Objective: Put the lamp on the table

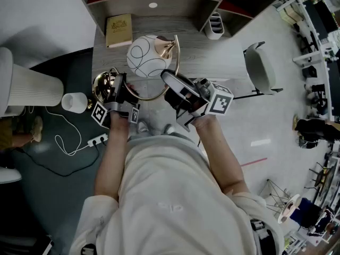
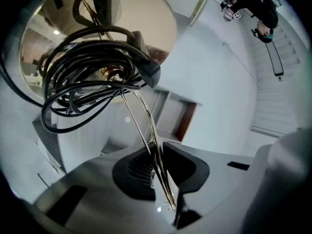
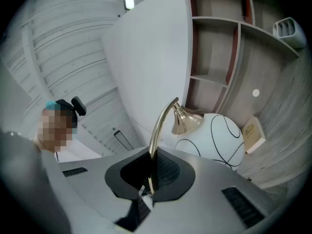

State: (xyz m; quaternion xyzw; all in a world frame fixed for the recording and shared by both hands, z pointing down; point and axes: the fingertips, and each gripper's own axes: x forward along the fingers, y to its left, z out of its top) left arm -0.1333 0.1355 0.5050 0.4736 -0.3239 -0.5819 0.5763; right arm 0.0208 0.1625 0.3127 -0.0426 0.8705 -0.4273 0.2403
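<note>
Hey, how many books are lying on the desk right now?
1. The book lies at the far left of the desk, just left of the lamp. The lamp may hide others.

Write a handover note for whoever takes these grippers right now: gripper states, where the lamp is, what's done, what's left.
Left gripper: shut on the thin gold stem, near the base and coiled cord.
Right gripper: shut on the gold arm below the white globe shade.
Lamp: shade over the wooden table, base at its left edge; contact unclear.
Done: lamp gripped, held at the table.
Left: probably seat the base flat, then release.
</note>
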